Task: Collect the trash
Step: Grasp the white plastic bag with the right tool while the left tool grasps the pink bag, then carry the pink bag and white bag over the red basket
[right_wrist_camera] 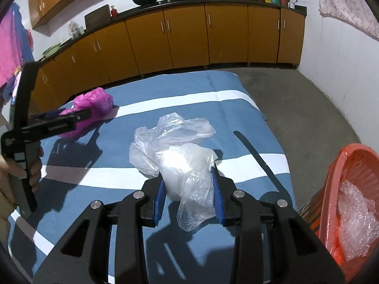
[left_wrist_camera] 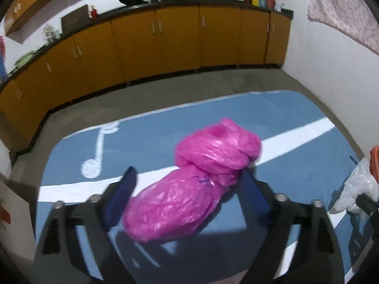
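Pink crumpled bag (left_wrist_camera: pixel 189 182) between left claw's (left_wrist_camera: pixel 189 177) wide jaws | right claw (right_wrist_camera: pixel 188 187) clamps clear plastic (right_wrist_camera: pixel 184 165)

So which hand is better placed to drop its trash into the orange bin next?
Right. The right gripper is clamped on the clear bag, beside the orange bin; the pink bag sits unclamped between the left gripper's fingers.

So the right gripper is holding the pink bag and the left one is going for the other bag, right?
Not quite. The right gripper is holding the clear plastic bag, not the pink one, as the right wrist view shows. The pink bag is the one the left gripper is going for; it lies between the open fingers on the blue cloth.
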A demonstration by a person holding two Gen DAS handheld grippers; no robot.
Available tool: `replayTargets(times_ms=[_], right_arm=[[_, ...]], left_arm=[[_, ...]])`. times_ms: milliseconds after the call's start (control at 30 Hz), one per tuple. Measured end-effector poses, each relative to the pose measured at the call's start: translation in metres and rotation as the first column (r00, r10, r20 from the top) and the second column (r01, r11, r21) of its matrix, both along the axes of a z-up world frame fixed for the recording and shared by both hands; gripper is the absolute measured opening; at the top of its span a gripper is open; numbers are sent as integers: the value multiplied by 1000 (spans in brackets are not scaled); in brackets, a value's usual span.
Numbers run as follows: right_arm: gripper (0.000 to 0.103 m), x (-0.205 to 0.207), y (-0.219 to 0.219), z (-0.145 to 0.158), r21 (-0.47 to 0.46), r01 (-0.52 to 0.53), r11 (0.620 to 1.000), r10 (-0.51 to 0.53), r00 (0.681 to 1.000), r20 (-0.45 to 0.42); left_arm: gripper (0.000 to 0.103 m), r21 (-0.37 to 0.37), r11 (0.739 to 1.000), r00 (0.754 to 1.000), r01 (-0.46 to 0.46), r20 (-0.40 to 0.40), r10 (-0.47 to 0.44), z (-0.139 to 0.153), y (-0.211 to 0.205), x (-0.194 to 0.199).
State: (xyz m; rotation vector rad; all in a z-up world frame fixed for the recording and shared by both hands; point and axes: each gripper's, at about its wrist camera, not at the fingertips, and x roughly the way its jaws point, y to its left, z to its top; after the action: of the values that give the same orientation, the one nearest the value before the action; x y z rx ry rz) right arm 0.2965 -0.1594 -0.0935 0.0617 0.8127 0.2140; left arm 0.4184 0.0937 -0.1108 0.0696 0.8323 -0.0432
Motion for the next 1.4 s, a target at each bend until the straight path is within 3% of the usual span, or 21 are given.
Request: replayTargets(times_ms=[100, 167, 267, 500, 800, 1067, 1400], right_arm=[[35, -1, -2, -1, 1, 0, 1000, 0, 1000, 2], [35, -3, -3, -2, 2, 1, 1000, -1, 1000, 1], [35, -7, -6, -2, 1, 6, 1000, -6, 1000, 1], [35, -26, -18, 5, -1, 31, 1000, -31, 1000, -1], [35, -70, -52, 35, 17, 125, 992, -126, 992, 30], [35, -125, -95, 69, 27, 279, 960, -281, 957, 78], [35, -173, -145, 95, 45, 390, 920, -393, 910, 132]], left_arm=[[48, -25, 1000, 999, 15, -33, -16, -7, -2, 3], [37, -46, 999, 999, 10, -41, -12, -9, -3, 3], [31, -60, 998, 999, 7, -36, -9, -8, -3, -2], [29, -76, 997, 1000, -7, -13, 6, 6, 1, -33], [29, -94, 993, 997, 66, 48, -62, 49, -26, -95], [29, -60, 988, 981, 139, 144, -129, 95, -74, -162], [29, -66, 975, 961, 210, 200, -194, 128, -133, -207]])
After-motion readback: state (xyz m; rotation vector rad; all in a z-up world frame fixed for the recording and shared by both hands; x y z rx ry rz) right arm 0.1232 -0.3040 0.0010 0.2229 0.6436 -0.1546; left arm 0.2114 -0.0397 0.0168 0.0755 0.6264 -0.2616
